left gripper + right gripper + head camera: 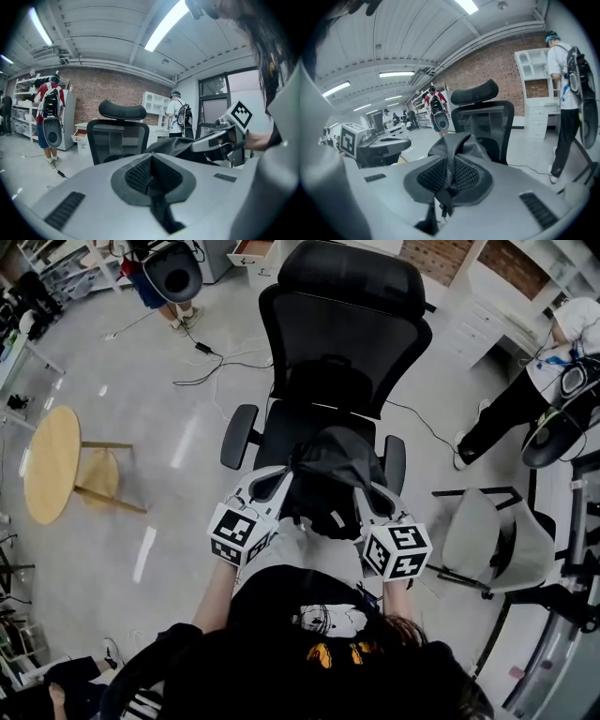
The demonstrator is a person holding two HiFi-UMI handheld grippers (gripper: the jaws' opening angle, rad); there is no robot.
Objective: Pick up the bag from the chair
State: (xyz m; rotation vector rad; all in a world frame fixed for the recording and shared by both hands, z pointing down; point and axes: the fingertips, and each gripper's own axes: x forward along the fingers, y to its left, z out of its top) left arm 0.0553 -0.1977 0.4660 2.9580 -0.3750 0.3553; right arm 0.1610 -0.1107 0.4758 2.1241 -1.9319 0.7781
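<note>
While the bag (pixel 330 479) slumps at the front edge of the chair (pixel 342 343) seat, between the armrests, hard to say from the head view whether resting on the cushion or hanging just clear of it.

At 8 o'clock of the bag: left gripper (pixel 283 484), jaws pinched together on a dark strip of the bag. Plain in the left gripper view, with black cloth squeezed between the mesh pads (pixel 137 174).

In the middle: a soft, dark heap with no marked long axis. Line from claw to claw running about 9 to 3 o'clock, across the seat front.

At 4 o'clock of the bag: right gripper (pixel 365 496), likewise clamped. In the right gripper view, a strap and a pucker of fabric caught between its jaws.

One claw at each side, equally near, so neither favoured. Backrest at 12 o'clock, holder's body at 6.

Probably calls for raising both ends together and drawing toward 6 o'clock. Uneven pull likely to let the cloth sag or swing to one side.
</note>
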